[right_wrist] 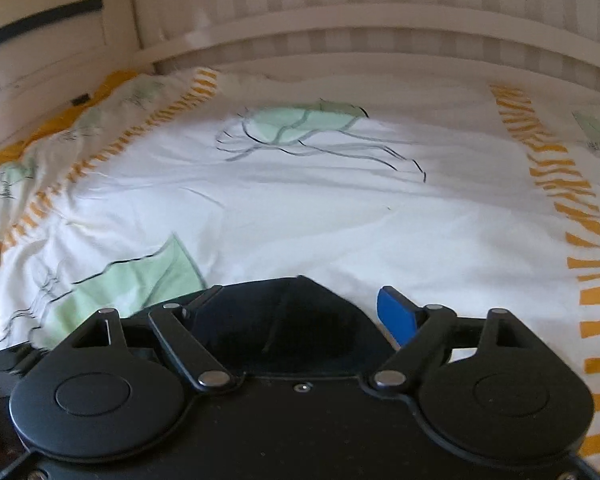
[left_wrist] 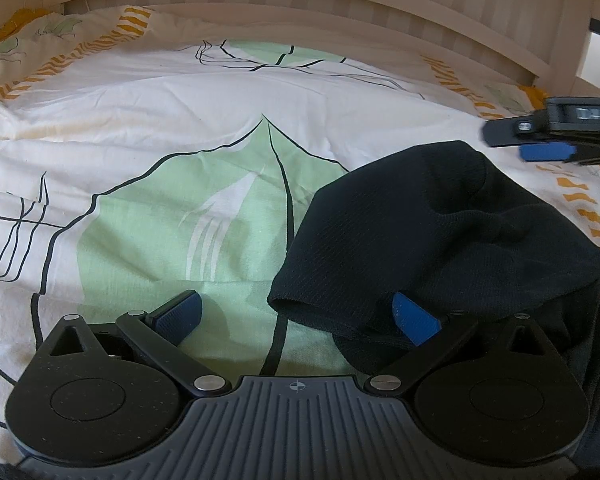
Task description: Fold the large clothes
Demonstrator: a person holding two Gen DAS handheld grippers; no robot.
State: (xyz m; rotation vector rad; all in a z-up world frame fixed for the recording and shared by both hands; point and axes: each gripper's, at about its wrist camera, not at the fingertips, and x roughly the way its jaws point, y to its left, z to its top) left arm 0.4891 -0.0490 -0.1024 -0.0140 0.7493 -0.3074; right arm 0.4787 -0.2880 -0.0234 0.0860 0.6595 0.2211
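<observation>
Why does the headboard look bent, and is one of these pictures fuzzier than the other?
Both views are fisheye, so the straight headboard bows. Left wrist view is sharp: the knit of the dark garment shows, though the right gripper at the edge is smeared. Right wrist view is softer, the bedsheet print blurred, its whites washed out.

A white duvet (left_wrist: 148, 120) printed with pale green leaves and orange-striped borders is covering the bed. A cream slatted headboard (left_wrist: 300, 4) is standing behind it. Soft daylight is falling across the wrinkled cloth.
</observation>
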